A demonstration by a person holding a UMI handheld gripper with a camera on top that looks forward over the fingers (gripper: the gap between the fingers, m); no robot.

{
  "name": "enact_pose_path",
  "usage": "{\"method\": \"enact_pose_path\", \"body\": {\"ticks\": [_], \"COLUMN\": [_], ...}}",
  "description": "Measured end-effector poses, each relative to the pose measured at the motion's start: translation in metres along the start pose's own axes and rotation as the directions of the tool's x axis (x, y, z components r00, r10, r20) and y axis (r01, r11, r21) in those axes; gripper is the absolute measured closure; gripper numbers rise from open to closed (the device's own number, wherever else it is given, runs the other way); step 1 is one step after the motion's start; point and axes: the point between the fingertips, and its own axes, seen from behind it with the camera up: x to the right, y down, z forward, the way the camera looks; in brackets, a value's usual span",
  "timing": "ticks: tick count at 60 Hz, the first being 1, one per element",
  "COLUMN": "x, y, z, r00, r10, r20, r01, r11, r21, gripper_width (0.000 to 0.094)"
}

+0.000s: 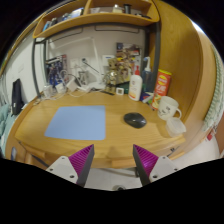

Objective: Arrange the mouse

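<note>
A dark mouse (135,120) lies on the wooden desk (110,140), just right of a light blue mouse mat (76,122). My gripper (113,160) is well short of both, at the desk's near edge, with the mouse ahead and slightly to the right. Its two magenta pads (82,158) stand wide apart with nothing between them. The gripper is open and empty.
A white mug (168,106) and a small clear cup (176,126) stand right of the mouse. Bottles, a jar and an orange can (164,82) crowd the back of the desk. A shelf (95,18) hangs above. A dark object (16,96) stands at the left.
</note>
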Motion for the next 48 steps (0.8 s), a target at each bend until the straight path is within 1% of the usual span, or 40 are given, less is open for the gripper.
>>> {"method": "enact_pose_path", "body": {"ticks": [8,20,26,34,38,48], "x": [0.051,0.092,0.105,0.109,0.108,0.113], "y": [0.002,-0.008,-0.016,-0.036,-0.044,-0.059], "z": [0.036,0.092,0.119,0.148,0.160,0.183], "r00": [0.999,0.999,0.999,1.000,1.000,0.999], "r10": [0.005,-0.018,-0.017,-0.015,-0.006,0.014], "r20": [-0.039,-0.044,-0.035,0.007,0.030,0.052], "r01": [-0.006,0.014,0.013,0.016,0.009,-0.007], "r11": [0.999,0.996,0.994,0.993,0.992,0.991], "r21": [-0.040,-0.089,-0.112,-0.115,-0.124,-0.136], "gripper_width": [0.0172,0.0176,0.0168,0.0175,0.0176,0.0192]}}
